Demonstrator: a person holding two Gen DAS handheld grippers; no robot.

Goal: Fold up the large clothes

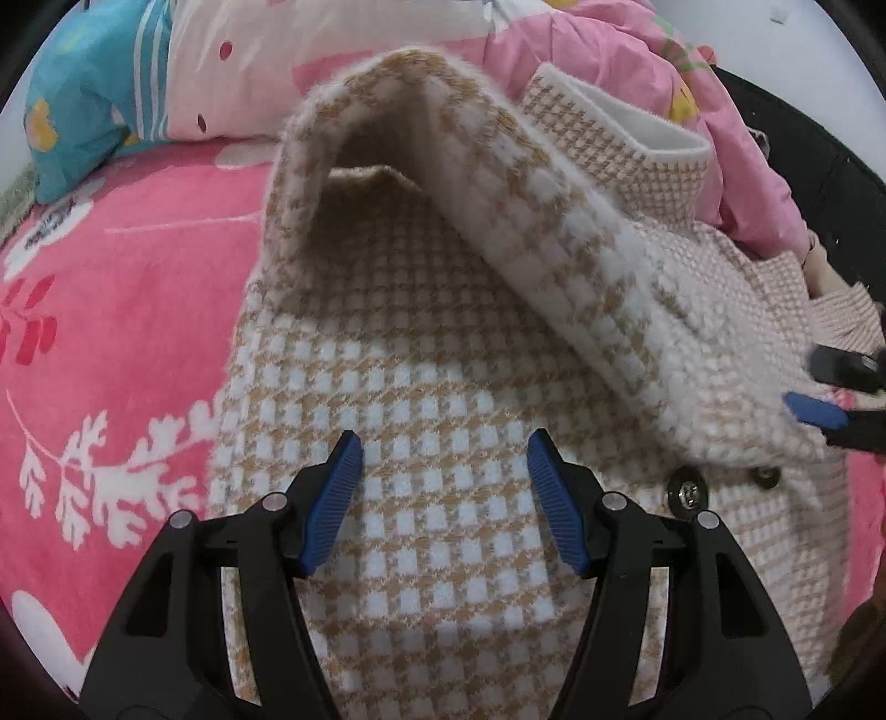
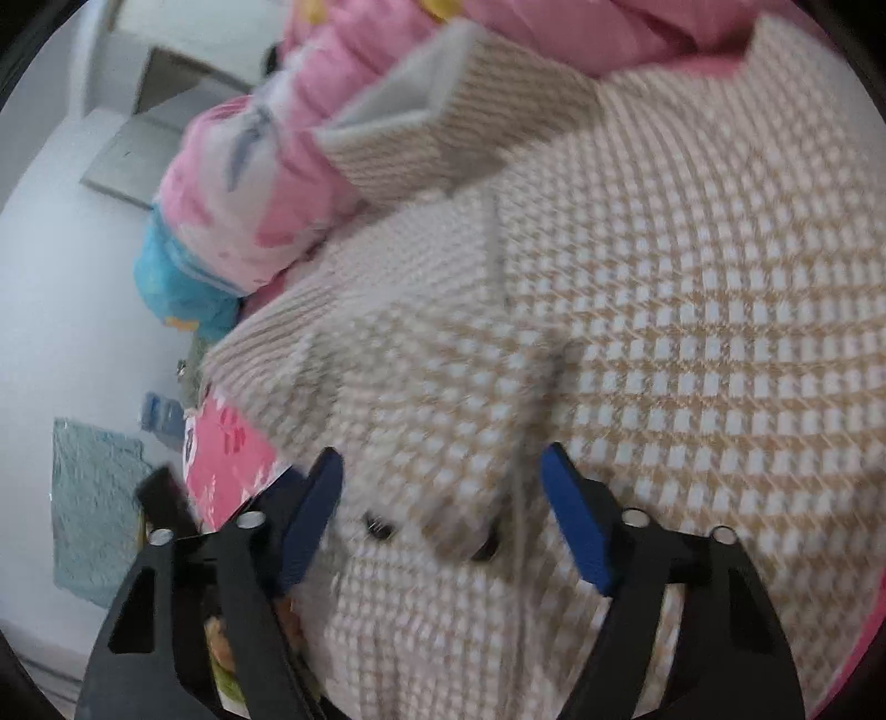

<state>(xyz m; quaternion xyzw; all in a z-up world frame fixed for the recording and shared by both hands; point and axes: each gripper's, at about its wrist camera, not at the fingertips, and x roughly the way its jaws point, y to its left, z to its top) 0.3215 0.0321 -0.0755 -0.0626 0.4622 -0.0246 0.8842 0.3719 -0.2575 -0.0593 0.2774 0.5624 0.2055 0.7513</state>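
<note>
A big coat (image 1: 443, 387) with tan and white checks lies on a bed with a pink blanket (image 1: 111, 332). One part of the coat is folded over and stands up like a little tent, so you can see under it. A stiff collar (image 1: 626, 127) with a white inside pokes up at the far end. Two dark buttons (image 1: 686, 493) sit near the edge of the folded part.

The left gripper (image 1: 443, 498) is right above the flat coat. Its blue pads are apart and hold nothing. The right gripper (image 2: 440, 520) is over the coat edge near a button. Its pads are apart too, with coat between them, but they do not squeeze it. That picture is blurry.

A pink quilt (image 1: 609, 50) and a blue pillow (image 1: 94, 94) lie behind the coat.
</note>
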